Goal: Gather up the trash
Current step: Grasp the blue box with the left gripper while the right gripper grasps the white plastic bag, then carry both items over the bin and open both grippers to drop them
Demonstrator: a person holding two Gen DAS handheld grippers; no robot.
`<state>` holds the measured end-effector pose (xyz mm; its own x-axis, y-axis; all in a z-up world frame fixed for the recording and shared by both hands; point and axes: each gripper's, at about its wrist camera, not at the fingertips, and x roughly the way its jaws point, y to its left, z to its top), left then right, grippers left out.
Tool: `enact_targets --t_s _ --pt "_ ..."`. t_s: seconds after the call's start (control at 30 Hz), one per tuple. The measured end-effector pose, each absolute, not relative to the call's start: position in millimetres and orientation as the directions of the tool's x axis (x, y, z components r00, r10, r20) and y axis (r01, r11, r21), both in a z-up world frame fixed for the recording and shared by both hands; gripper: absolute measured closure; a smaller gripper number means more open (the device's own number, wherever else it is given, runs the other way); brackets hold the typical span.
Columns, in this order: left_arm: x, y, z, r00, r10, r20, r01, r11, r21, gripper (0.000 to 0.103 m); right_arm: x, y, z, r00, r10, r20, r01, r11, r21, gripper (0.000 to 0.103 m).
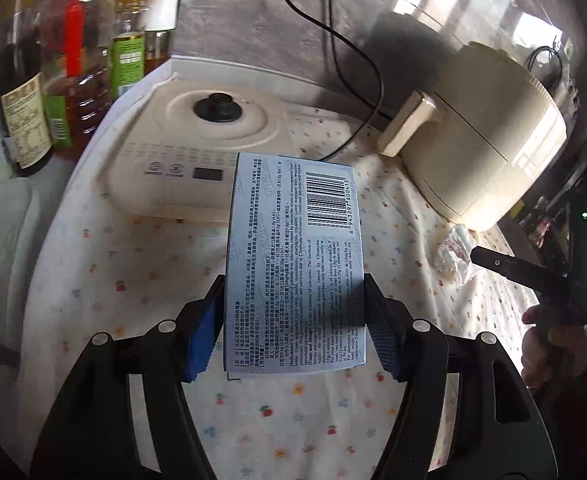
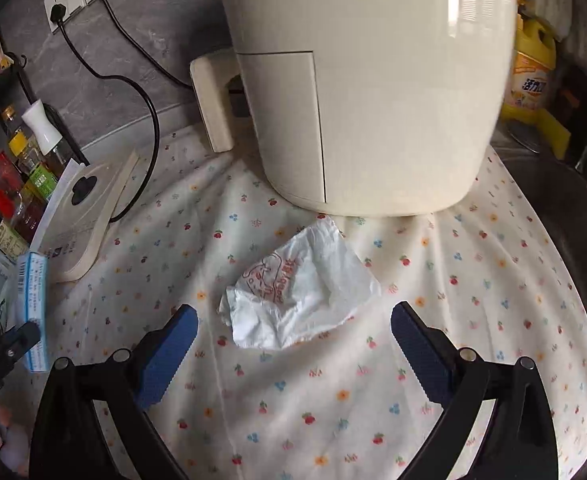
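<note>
Blue-grey medicine box (image 1: 295, 260) clamped lengthwise in left tongs (image 1: 295, 328), pointing away, right tongs (image 2: 293, 354) spread above crumpled wrapper (image 2: 299, 290).

The box (image 1: 293, 264) hides part of the cooker's (image 1: 197, 152) front panel in the left wrist view, its lower end hides the cloth (image 1: 293, 420) between the blue pads (image 1: 201, 332), and its small print is too fine to read. The bottles (image 1: 81, 60) at top left are cut off by the picture's edge and blurred, so their labels cannot be read, and the hand (image 1: 553, 344) at the right edge shows only in part. In the right wrist view the fryer's (image 2: 373, 80) top runs out of the picture and hides the cloth behind it, the yellow bottle (image 2: 533, 76) is half hidden by the fryer, and the box (image 2: 35, 308) at the left edge shows only a narrow side.
</note>
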<state>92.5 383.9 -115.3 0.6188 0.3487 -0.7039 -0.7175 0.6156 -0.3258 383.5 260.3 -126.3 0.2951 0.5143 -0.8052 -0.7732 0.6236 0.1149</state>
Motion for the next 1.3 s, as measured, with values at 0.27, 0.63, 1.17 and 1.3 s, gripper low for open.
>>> enact_targets --t_s 0.27,0.63,1.17,1.3 --pt "45 394 -118 0.603 0.383 -0.699 -0.758 0.549 -0.353 0.037 396 271 -151 0.307 0.459 -0.834 -0.742 0.664 0.092 0.069" --pt "42 391 -131 0.638 0.360 -0.680 -0.737 0.541 -0.405 0.037 367 250 -141 0.303 0.448 -0.841 -0.794 0.607 0.037 0.094" --pt "49 319 -86 0.645 0.431 -0.632 -0.731 0.588 -0.345 0.037 355 156 -92 0.274 0.578 -0.768 -0.776 0.605 0.179 0.095" --pt "54 287 -78 0.652 0.427 -0.626 -0.723 0.600 -0.343 0.037 349 113 -80 0.256 0.600 -0.758 -0.778 0.593 0.207 0.095"
